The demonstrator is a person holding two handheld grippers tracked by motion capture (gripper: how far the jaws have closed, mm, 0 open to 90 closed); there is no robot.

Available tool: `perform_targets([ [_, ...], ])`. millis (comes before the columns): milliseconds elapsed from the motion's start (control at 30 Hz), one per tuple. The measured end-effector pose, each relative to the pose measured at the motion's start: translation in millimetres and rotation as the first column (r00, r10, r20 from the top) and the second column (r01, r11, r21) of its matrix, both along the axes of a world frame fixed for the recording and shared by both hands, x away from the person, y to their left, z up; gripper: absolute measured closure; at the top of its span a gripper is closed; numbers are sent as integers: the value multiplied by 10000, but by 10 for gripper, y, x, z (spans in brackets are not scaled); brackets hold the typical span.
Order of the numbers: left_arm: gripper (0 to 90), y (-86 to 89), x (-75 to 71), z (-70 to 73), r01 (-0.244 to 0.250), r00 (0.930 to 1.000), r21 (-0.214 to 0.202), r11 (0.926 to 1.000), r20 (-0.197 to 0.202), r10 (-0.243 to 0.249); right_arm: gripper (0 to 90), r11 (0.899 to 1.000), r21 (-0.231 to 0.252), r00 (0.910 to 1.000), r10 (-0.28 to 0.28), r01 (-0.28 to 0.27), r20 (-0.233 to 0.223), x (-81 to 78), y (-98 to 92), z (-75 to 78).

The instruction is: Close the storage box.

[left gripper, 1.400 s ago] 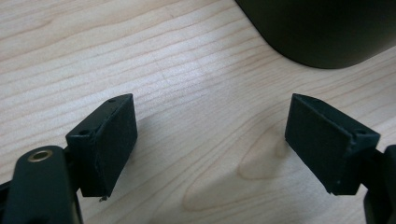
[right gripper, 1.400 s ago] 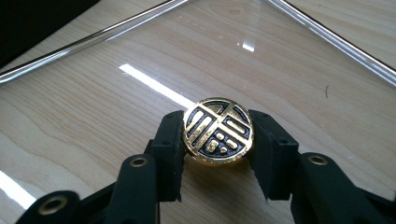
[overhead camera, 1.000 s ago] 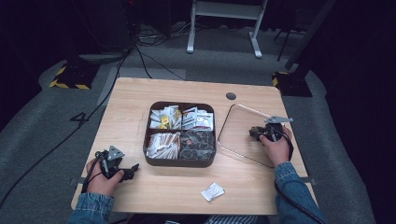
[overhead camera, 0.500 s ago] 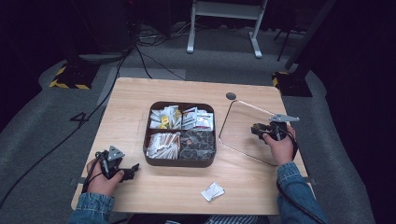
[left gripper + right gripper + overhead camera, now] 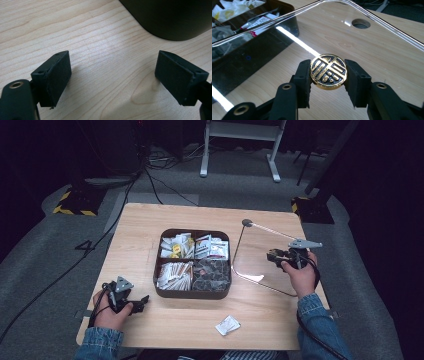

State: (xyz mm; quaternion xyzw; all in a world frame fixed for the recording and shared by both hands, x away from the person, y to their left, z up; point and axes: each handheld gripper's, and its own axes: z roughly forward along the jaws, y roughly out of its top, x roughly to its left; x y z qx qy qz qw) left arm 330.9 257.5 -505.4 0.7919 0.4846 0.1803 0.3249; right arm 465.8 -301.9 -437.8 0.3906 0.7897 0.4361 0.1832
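The light wooden table carries a dark brown four-compartment tray of packets at its middle. Just right of the tray, a clear square plastic lid stands tilted, its near edge on the wood and its far side raised. The lid's round gold-and-black knob sits squarely between the right gripper pads, which are clamped on its rim from both sides. The left gripper rests near the tray's front-left corner, jaws wide apart over bare wood. A small white packet lies near the front edge.
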Motion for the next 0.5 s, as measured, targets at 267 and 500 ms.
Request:
perform_targets([
  [267,139,4,2,1,7,10000,25,10000,8,-7,590,9992,179,9992,341,-344,187,-70,69,204],
  [500,139,1,1,0,-4,10000,11,10000,18,4,590,9985,56,9984,551,-552,141,-99,167,389],
])
